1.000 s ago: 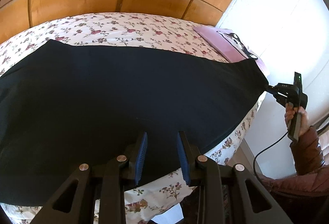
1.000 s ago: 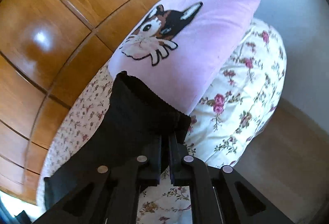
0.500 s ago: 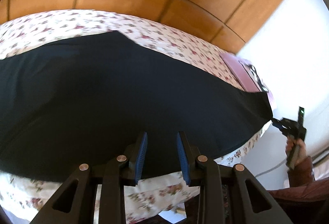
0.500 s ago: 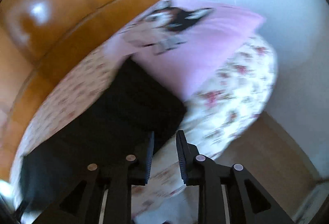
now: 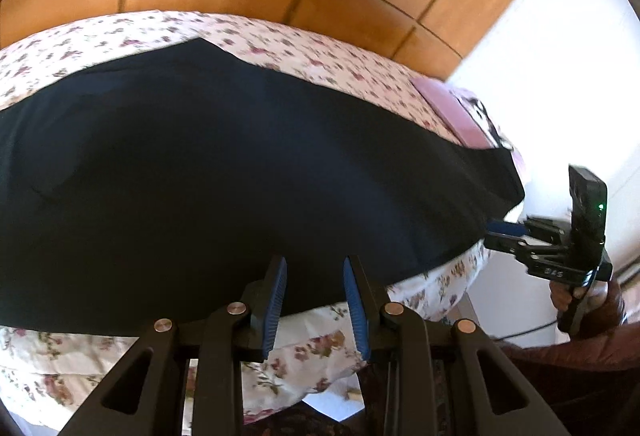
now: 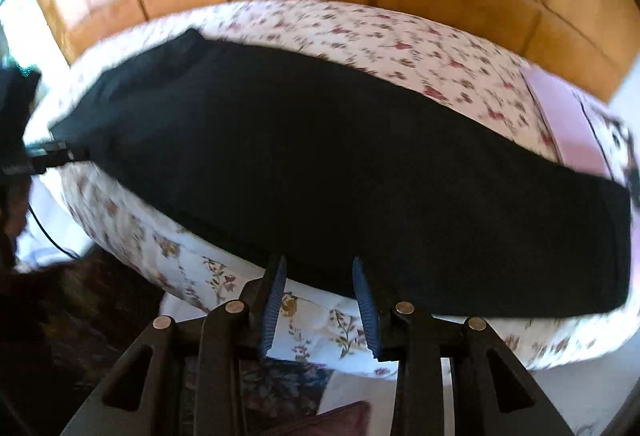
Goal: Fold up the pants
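Find the pants [image 5: 240,176] stretched flat as one long black strip along the bed [image 5: 120,36], one end toward the pillow [image 5: 452,108] at 2 o'clock in the left view, the other out at 9 o'clock in the right view. Note the near long edge running just ahead of both sets of tips.

Read the left claw [image 5: 314,300] as spread wide and pinching nothing, hovering over the near edge at 6 o'clock. Read the right claw [image 6: 320,300] the same way: spread, empty, aimed at the near hem.

Judged from this: set up for the next fold, likely end to end.
- Pick grip points at matching spots, each on a corner or hem of the same end, not mid-strip.
- Slide the lower finger under all layers before closing; thin dark cloth hides a missed layer easily.
- Close fully, then lift both sides level and together to avoid a skewed crease.
- Carry the end over toward the other end, keeping light tension between the two grips.
- Lay down edge on edge, away from the pillow, and only then let go.
- Watch the bed's near side: a sagging hem there may drag the strip off.
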Action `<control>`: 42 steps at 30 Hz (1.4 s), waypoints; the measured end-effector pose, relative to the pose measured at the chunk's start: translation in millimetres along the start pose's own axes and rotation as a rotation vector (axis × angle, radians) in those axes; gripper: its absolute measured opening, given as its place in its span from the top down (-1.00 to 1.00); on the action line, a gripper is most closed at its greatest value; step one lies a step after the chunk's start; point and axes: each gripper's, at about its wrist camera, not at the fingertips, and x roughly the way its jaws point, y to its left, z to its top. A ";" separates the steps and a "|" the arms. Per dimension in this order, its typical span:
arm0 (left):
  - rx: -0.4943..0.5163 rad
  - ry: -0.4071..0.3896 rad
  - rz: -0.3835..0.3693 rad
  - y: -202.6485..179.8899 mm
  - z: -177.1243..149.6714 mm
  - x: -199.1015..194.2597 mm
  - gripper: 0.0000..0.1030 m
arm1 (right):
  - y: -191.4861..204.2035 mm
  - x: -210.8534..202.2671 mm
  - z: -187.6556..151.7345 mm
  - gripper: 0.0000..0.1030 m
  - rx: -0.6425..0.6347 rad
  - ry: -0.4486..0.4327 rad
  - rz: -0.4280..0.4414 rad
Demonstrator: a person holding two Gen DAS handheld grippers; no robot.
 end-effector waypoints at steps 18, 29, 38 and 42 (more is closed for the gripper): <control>-0.055 -0.025 -0.011 11.1 -2.8 -9.4 0.42 | 10.5 20.4 -6.4 0.93 -0.038 0.039 0.090; -0.193 -0.151 0.106 41.9 9.6 -34.5 0.42 | 4.7 -18.2 35.6 0.81 -0.035 -0.054 0.223; -0.312 -0.225 0.253 91.1 9.5 -63.7 0.41 | 33.7 43.7 174.7 0.14 0.090 -0.137 0.525; -0.294 -0.195 0.304 97.5 3.0 -59.5 0.41 | 64.2 79.3 236.1 0.14 0.053 -0.111 0.547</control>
